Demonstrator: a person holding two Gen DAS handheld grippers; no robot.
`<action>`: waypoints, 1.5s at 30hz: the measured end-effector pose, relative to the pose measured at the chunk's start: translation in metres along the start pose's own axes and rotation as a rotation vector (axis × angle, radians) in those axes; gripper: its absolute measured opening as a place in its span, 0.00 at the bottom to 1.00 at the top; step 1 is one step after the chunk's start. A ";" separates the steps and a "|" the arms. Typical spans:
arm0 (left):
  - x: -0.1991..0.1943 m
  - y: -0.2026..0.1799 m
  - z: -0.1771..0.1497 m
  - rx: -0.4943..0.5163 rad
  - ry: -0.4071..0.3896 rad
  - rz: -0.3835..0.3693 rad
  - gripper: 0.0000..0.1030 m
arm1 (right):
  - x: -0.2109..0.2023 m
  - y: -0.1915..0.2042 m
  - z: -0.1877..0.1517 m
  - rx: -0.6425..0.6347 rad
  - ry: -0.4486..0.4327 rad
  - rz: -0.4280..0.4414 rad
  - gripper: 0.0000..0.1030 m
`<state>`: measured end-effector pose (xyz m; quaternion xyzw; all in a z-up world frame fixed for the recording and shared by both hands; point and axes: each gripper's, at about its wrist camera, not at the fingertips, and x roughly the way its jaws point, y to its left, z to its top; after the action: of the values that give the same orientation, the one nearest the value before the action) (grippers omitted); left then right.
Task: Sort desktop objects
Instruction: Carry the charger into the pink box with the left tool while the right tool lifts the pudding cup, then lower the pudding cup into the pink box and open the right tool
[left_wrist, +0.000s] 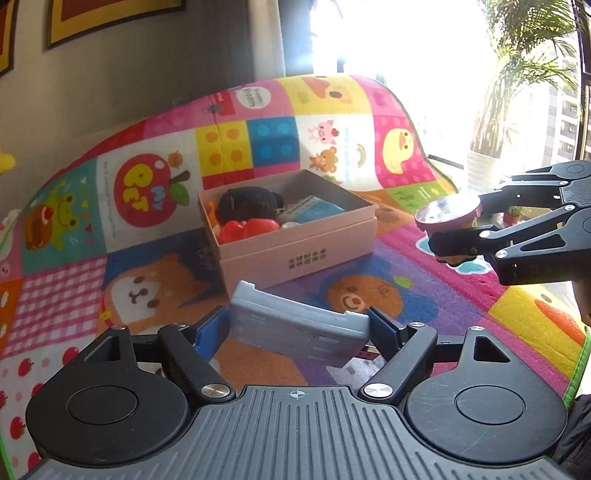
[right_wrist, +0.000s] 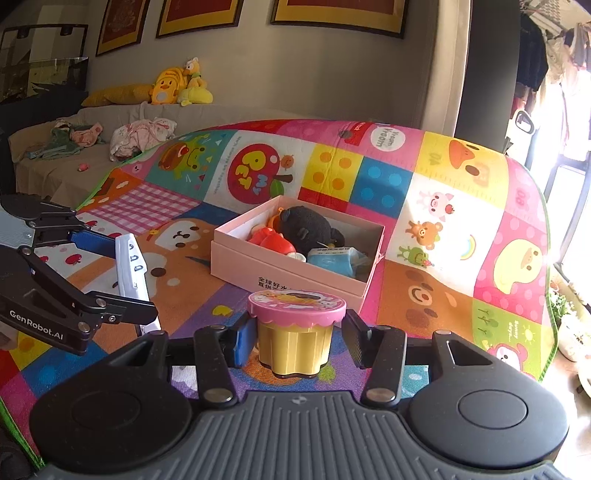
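Your left tongs (left_wrist: 299, 328) clamp a flat grey plastic case (left_wrist: 295, 332) by its two short ends. The case has ribbed panels moulded into its face, hangs tilted and is clear of the play mat (left_wrist: 155, 229). The arm of these tongs reads "GenRobot.AI" in the right wrist view, where the case (right_wrist: 131, 273) shows edge-on.

Your right tongs (right_wrist: 299, 334) close on a small yellow fluted cup (right_wrist: 293, 347) with a pink scalloped lid (right_wrist: 297, 304). The lid carries a cartoon print, and any writing on it is too small to read. From the left wrist view the right tongs (left_wrist: 452, 230) show off to the right of the left pair, with the lid (left_wrist: 448, 212) facing up.

Straight ahead of both tongs, and lower, sits an open pink box (left_wrist: 295, 243) with Chinese characters printed on its near wall. Inside it lie a black plush toy (left_wrist: 249, 203), red plastic pieces (left_wrist: 247, 229) and a blue packet (left_wrist: 317, 212). The box stands near the middle of the mat, well apart from both tongs.

The mat reads "MY PET" on a red apple patch beyond the box and "Vroom Vroom" in a white circle farther back. Bare mat lies open between the box and your tongs. The mat's green-trimmed edge (right_wrist: 550, 295) runs to the right of the right tongs, with a bright window (left_wrist: 399, 37) past it.
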<state>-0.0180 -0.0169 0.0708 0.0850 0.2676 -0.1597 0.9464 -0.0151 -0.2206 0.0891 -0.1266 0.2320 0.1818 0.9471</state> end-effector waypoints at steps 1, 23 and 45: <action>0.004 0.000 0.004 0.003 -0.012 0.003 0.83 | 0.000 -0.003 0.002 0.006 -0.004 -0.006 0.48; 0.104 0.039 0.048 -0.152 -0.088 0.043 0.94 | 0.027 -0.020 0.018 0.019 0.004 -0.061 0.48; 0.081 0.059 -0.014 -0.258 0.065 0.072 0.99 | 0.161 -0.023 0.088 0.111 0.050 -0.019 0.55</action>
<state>0.0610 0.0213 0.0207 -0.0227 0.3132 -0.0869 0.9454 0.1621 -0.1668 0.0904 -0.0806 0.2640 0.1567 0.9483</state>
